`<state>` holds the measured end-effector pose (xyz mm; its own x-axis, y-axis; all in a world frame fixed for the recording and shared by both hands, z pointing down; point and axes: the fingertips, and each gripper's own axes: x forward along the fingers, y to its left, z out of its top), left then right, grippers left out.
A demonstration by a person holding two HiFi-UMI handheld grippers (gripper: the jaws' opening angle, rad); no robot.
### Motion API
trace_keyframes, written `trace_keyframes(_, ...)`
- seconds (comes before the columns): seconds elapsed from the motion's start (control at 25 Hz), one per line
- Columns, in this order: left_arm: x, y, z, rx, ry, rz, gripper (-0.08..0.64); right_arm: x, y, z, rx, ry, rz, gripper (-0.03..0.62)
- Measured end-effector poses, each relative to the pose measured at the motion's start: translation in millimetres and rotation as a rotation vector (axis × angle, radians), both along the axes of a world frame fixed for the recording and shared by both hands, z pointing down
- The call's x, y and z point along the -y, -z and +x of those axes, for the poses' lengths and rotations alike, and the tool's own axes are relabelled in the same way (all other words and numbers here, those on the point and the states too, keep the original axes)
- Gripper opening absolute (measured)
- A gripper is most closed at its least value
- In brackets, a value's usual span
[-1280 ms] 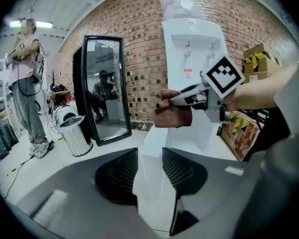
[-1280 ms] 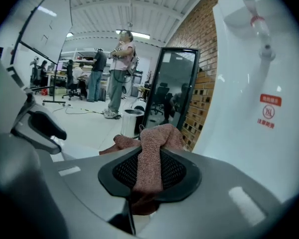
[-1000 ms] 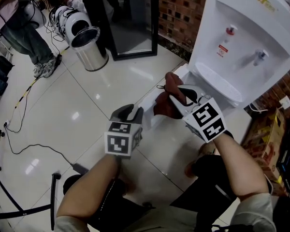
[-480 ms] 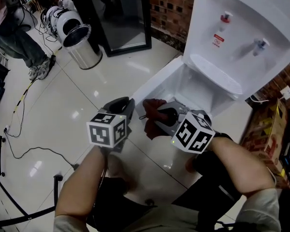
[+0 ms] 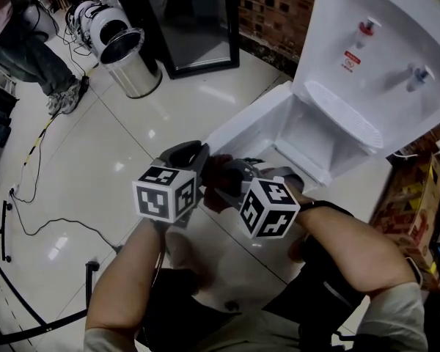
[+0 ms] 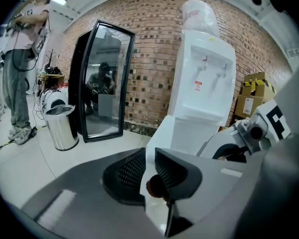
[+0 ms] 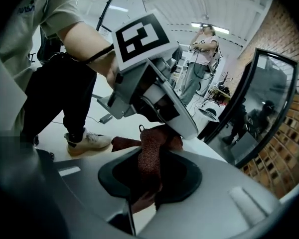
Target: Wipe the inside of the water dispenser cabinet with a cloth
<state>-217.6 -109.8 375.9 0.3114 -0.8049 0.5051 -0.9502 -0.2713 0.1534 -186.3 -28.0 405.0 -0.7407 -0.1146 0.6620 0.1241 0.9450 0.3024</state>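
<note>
We've got our grey right gripper (image 5: 221, 185) clamped on the reddish-brown knitted cloth (image 7: 148, 156); our grey left gripper (image 5: 193, 155) has just been closing onto its end.

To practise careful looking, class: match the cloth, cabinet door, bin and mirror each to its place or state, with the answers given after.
1 cloth
2 cabinet door
3 bin
4 mirror

A swung open
B against the brick wall
C between the jaws of the right gripper
D on the floor beside the mirror

Pairs: 1-C, 2-A, 3-D, 4-B
</note>
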Motion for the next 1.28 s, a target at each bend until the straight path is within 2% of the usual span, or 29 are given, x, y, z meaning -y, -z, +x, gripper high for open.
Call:
trace_keyframes(0.52, 16.5, 0.6, -16.5, -0.051, 0.026, -0.014, 0.037, 57.1, -15.1, -2.6, 0.006, -0.213, -0.048, 0.094)
trace_keyframes(0.72, 18.7, -0.6, -17.7, -0.051, 0.031, -0.015, 0.032, 75.6, -26.8, 2.1, 0.004, -0.278, -0.003, 0.094)
trace_keyframes(0.84, 18.3, -0.7, -17.5, -0.044, 0.024, -0.016, 0.029, 95.0, -40.5, 13.2, -0.002, -0.355, 0.032, 0.094)
trace_keyframes(1.04, 16.8, 1.0, -18.3, -0.037, 0.014, -0.026, 0.026, 136.1, -38.9, 27.7, 0.089, -0.522, 0.007, 0.093)
trace_keyframes(1.28, 19.2, 2.2, -21.7, -0.044, 0.02, -0.024, 0.021, 149.1, -37.7, 26.8, 0.167, -0.62, -0.032, 0.092)
